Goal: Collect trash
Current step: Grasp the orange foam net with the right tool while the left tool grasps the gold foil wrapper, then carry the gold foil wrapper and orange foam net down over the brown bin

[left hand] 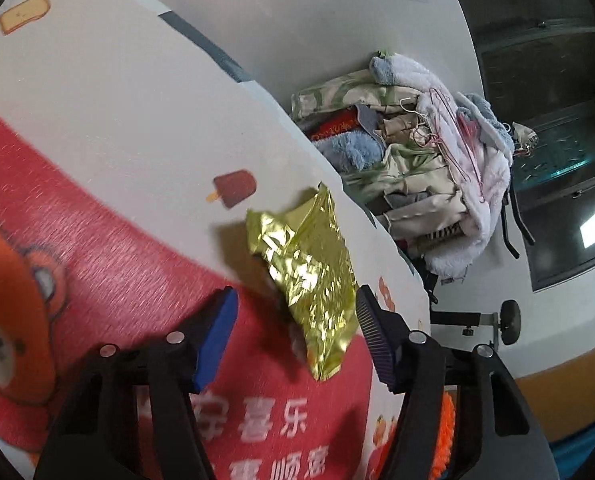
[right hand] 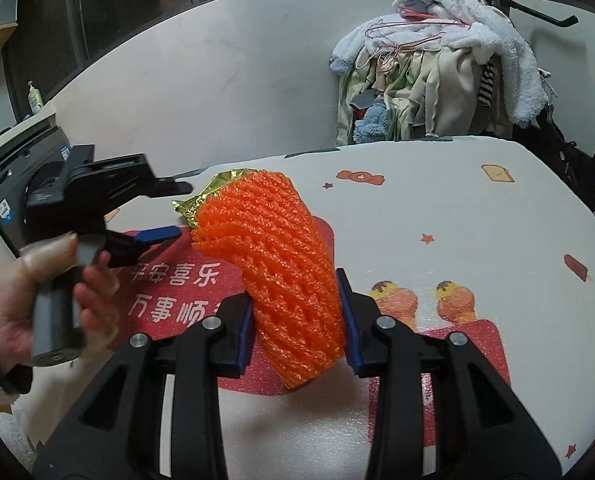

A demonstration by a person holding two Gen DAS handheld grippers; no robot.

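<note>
Right hand-held gripper point(right hand: 297, 316) clenched on orange foam net point(right hand: 275, 264), lifted off printed tabletop point(right hand: 477, 216) — piece secured. Left hand-held gripper point(left hand: 297, 336) straddles gold foil wrapper point(left hand: 301, 268) lying near tabletop edge, pads not pressing — lined up for pinch.

A clothes pile point(right hand: 437, 72) with hangers point(left hand: 449, 120) sits behind the cartoon-printed mat point(right hand: 477, 216).
</note>
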